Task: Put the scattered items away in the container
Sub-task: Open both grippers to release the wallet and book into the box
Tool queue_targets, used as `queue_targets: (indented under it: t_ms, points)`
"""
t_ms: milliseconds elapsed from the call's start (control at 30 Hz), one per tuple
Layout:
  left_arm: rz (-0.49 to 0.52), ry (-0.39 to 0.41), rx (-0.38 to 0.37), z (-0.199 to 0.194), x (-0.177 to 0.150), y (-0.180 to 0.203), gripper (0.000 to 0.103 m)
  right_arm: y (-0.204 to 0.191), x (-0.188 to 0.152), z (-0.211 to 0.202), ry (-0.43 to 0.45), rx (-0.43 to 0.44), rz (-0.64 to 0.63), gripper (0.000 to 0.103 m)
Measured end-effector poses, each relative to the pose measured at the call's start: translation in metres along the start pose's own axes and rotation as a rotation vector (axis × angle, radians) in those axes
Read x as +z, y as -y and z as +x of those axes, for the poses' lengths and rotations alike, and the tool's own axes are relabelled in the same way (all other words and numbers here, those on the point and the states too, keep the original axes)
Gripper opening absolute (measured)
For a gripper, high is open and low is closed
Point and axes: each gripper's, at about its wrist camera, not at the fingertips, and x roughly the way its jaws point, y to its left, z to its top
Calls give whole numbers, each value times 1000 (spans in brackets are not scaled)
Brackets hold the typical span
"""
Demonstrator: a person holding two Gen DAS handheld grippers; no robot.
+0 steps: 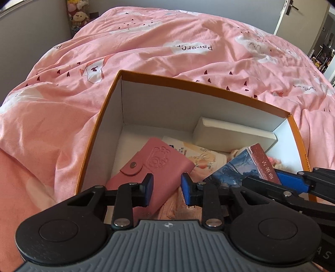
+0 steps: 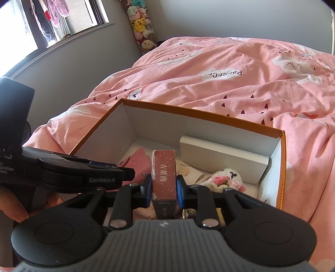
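While over box (image 2: 281, 159) — book (image 2: 164, 177) between right hand-held gripper (image 2: 164, 189) pads.

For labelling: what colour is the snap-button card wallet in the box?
Pink, with an embossed emblem; the card wallet shows best in the left wrist view.

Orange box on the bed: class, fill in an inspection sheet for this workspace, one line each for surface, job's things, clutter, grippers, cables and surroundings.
Surface: pink quilt, rumpled, printed with clouds and hearts.
Job's things: orange box, open, white inside, holding a pink card wallet, a tissue pack, a white carton against the far wall and a crocheted toy.
Clutter: nothing seen loose on the quilt.
Grippers: left hand-held gripper open over the wallet, pads not touching it; right hand-held gripper shut on a book, held upright over the box.
Cables: nothing seen.
Surroundings: grey wall, hanging plush toys, window, door.
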Motion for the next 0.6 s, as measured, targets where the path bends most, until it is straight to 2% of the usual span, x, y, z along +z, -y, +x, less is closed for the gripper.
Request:
queue_targets:
  t_ms: [167, 600]
  points:
    - [-8, -5, 38, 6, -5, -4, 32, -4, 1, 3, -6, -12, -7, 25]
    - [-42, 134, -41, -50, -5, -37, 32, -12, 7, 9, 0, 33, 10, 25]
